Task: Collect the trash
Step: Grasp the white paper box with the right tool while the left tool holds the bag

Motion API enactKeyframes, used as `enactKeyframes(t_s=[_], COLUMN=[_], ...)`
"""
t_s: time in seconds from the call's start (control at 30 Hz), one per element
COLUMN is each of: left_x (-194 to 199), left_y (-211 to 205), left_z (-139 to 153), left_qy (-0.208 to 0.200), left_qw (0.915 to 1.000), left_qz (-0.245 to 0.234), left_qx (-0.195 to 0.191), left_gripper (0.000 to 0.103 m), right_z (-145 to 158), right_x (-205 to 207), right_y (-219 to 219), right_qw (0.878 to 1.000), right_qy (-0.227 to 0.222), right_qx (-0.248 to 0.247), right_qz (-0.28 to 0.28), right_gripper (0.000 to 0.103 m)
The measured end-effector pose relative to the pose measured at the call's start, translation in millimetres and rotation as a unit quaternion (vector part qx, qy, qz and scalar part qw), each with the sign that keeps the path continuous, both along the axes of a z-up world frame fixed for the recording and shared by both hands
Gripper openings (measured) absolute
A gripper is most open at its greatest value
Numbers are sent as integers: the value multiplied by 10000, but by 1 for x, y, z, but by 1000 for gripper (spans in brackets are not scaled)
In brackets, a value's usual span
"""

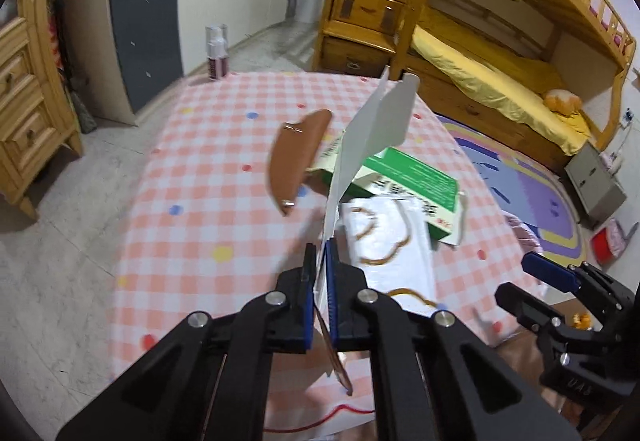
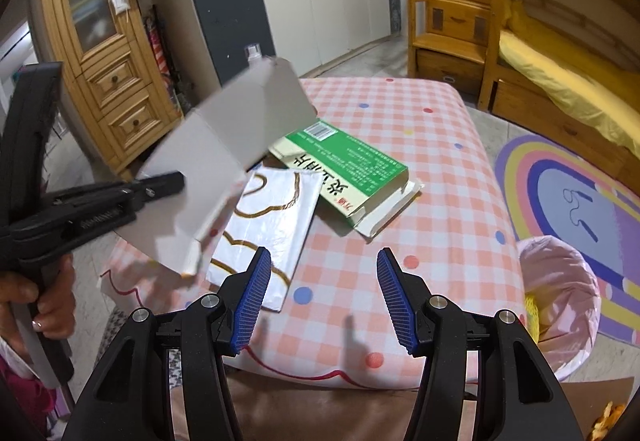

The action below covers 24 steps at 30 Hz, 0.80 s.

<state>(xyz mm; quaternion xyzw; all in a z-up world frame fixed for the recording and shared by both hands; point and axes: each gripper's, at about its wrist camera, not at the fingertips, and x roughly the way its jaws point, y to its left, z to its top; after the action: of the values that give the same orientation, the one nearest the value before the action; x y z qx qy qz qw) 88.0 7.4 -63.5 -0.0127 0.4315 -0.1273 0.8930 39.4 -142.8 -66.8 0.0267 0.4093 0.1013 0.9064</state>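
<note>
Matt grey card flap [image 2: 224, 157]; glossy, perhaps foil, white pouch [image 2: 264, 229].

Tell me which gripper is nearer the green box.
Left. The left gripper is shut on a grey cardboard sheet raised right beside the green box. The right gripper hangs open over bare tablecloth, well short of it.
</note>
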Motion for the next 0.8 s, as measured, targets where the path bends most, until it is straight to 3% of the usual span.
enactKeyframes(t_s=[0.2, 0.37, 0.43, 0.53, 0.67, 0.77, 0.8], left_x=[-5, -8, -10, -12, -13, -14, -14], left_y=[29, 35, 38, 41, 44, 45, 45], left_z=[-1, -10, -13, -15, -15, -15, -16], left_qy=[-17, 84, 110, 113, 87, 78, 77], left_qw=[9994, 9994, 9993, 9991, 9991, 9990, 9990], left_qz=[336, 346, 367, 392, 421, 441, 443], left_qx=[53, 19, -23, -63, -59, -45, -41], left_gripper=[3, 3, 3, 3, 3, 3, 3], right_z=[-18, -39, -48, -54, -51, -54, -54], right_x=[9, 27, 33, 35, 26, 20, 18], right_y=[26, 49, 55, 62, 68, 66, 67], right_qw=[9994, 9979, 9977, 9981, 9978, 9979, 9980], right_qy=[222, 487, 570, 497, 467, 488, 452], right_qx=[-16, 53, -5, -176, -219, -302, -335], right_qz=[267, 418, 371, 325, 407, 308, 273], right_gripper=[58, 58, 63, 69, 69, 56, 45])
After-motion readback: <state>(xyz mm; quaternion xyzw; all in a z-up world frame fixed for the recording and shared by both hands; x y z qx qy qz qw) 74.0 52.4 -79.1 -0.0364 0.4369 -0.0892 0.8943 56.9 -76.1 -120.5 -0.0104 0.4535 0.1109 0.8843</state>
